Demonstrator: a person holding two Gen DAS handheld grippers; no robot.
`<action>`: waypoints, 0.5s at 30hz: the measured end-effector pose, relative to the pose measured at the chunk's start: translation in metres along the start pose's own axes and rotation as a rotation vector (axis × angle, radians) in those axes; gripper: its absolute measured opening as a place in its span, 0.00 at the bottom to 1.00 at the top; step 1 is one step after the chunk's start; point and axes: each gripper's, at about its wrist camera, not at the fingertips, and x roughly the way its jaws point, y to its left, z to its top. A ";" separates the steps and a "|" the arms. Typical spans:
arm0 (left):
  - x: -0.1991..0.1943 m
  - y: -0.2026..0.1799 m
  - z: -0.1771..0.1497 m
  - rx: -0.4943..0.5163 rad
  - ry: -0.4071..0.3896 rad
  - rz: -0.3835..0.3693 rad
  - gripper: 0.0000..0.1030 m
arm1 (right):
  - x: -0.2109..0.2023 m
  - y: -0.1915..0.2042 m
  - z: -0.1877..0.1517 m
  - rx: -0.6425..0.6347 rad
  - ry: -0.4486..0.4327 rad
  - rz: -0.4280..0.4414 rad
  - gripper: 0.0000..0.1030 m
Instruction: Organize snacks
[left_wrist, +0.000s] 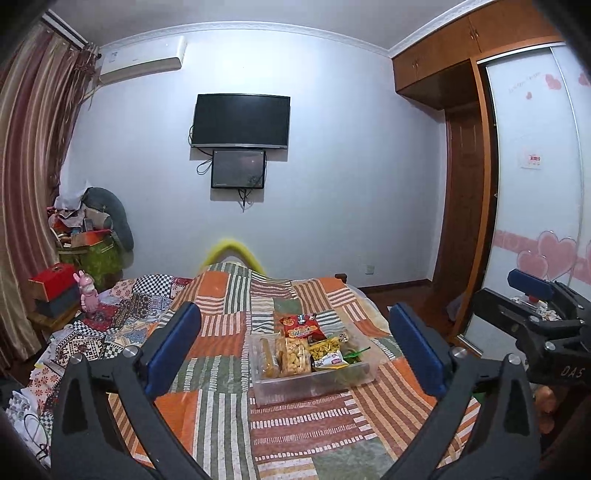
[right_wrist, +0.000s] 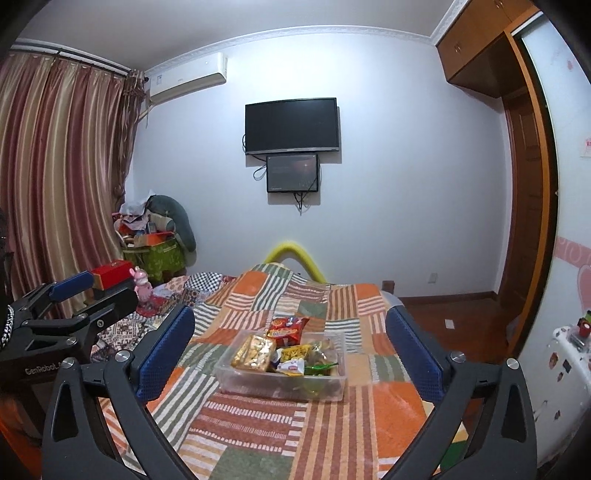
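Two sets of tongs hanging spread and empty over the patchwork bed (left_wrist: 221, 306): left tongs (left_wrist: 295, 347), right tongs (right_wrist: 291, 350), nothing between either pair. Sitting ahead on the quilt, well clear of both, clear plastic bin (left_wrist: 314, 384) already packed with snack packets, red biscuit pack (left_wrist: 301, 326) leaning at its far rim. Looking near finished; likely needing only that pack nudged inside.

A patchwork quilt (left_wrist: 221, 332) covers the bed. On the far wall hangs a television (left_wrist: 241, 121) above a smaller screen (left_wrist: 238, 169). Striped curtains (left_wrist: 33, 155) hang left, a wardrobe (left_wrist: 532, 155) right.
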 end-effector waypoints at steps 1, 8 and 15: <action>0.000 0.000 0.000 -0.001 0.000 -0.002 1.00 | -0.001 -0.001 -0.001 0.002 0.002 -0.001 1.00; 0.000 0.001 -0.001 -0.005 0.001 -0.001 1.00 | -0.004 -0.005 -0.006 0.016 0.009 -0.006 1.00; -0.001 0.000 -0.002 0.002 0.000 -0.005 1.00 | -0.006 -0.007 -0.007 0.018 0.009 -0.007 1.00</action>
